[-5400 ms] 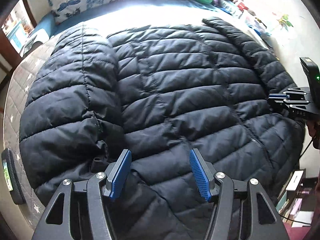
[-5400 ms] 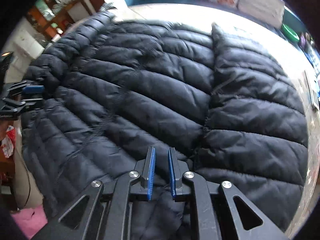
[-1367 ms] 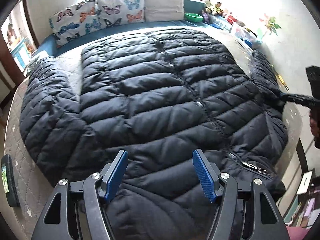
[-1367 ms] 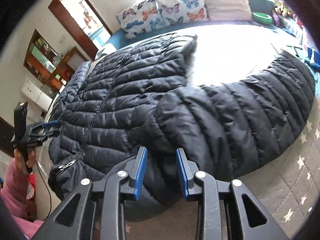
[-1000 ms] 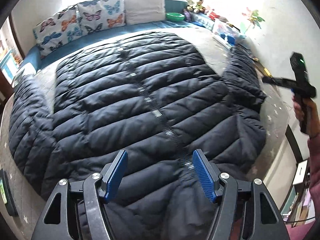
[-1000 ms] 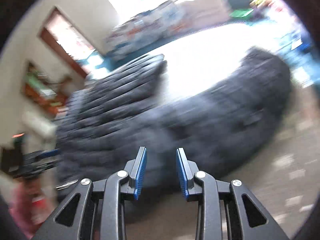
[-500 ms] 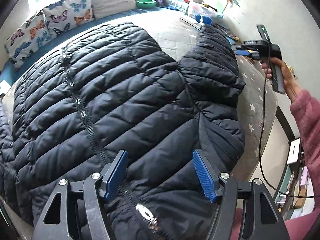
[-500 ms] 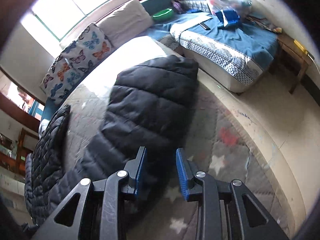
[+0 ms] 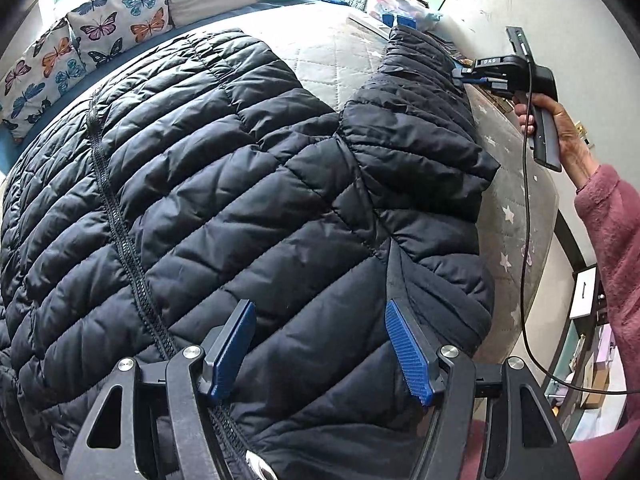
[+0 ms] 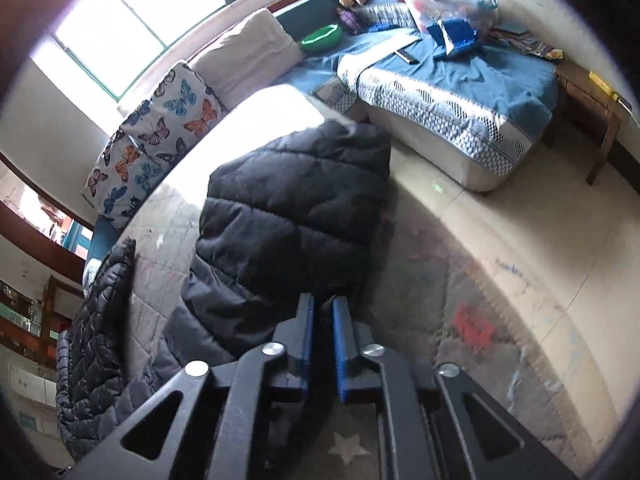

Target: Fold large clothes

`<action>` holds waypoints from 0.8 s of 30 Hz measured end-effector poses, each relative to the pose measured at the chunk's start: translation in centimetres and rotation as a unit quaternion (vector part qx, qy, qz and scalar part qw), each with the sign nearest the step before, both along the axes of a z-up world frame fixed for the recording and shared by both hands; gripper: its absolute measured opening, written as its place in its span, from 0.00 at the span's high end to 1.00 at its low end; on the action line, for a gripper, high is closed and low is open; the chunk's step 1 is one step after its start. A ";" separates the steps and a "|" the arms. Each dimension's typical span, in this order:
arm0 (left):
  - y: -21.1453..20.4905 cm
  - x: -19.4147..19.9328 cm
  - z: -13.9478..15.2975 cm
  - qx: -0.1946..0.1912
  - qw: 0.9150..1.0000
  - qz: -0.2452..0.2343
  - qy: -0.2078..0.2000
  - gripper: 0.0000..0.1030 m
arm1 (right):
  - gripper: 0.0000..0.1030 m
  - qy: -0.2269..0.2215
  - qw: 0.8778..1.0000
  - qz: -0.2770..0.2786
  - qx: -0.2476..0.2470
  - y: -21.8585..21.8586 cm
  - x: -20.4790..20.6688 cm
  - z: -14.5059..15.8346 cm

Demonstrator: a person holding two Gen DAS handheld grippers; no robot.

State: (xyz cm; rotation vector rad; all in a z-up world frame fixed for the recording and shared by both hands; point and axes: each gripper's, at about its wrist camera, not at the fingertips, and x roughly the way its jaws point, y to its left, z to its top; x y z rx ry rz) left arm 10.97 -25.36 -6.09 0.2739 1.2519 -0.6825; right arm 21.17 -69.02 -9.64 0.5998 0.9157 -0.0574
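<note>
While right claw (image 10: 323, 330) pinches sleeve (image 10: 288, 216), contact point hidden

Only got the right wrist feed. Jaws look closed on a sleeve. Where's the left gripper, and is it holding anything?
Observer: The left gripper is open and holds nothing. It is poised over the jacket body, near the hem.
Operator: Is the jacket zipped?
Observer: Yes. It lies front up, and the zipper runs closed along the body.
Operator: Where on the sleeve am I?
Observer: The right gripper is at the outer edge of the sleeve, close to the cuff end. The sleeve lies spread away from the body on the mattress.
</note>
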 end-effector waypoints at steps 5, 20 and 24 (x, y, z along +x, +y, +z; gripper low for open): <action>-0.7 0.6 -0.2 -0.002 1.000 -0.003 0.003 0.31 | 0.90 0.015 1.000 0.002 0.005 -0.2 0.1 -0.3; 0.5 0.7 -0.2 -0.004 1.000 0.005 0.005 0.31 | 0.96 -0.093 0.994 -0.056 -0.018 -0.9 0.0 7.9; 2.5 0.9 0.8 -0.013 1.000 0.024 -0.005 0.31 | 0.96 -0.150 0.988 -0.048 -0.005 0.0 -0.5 14.3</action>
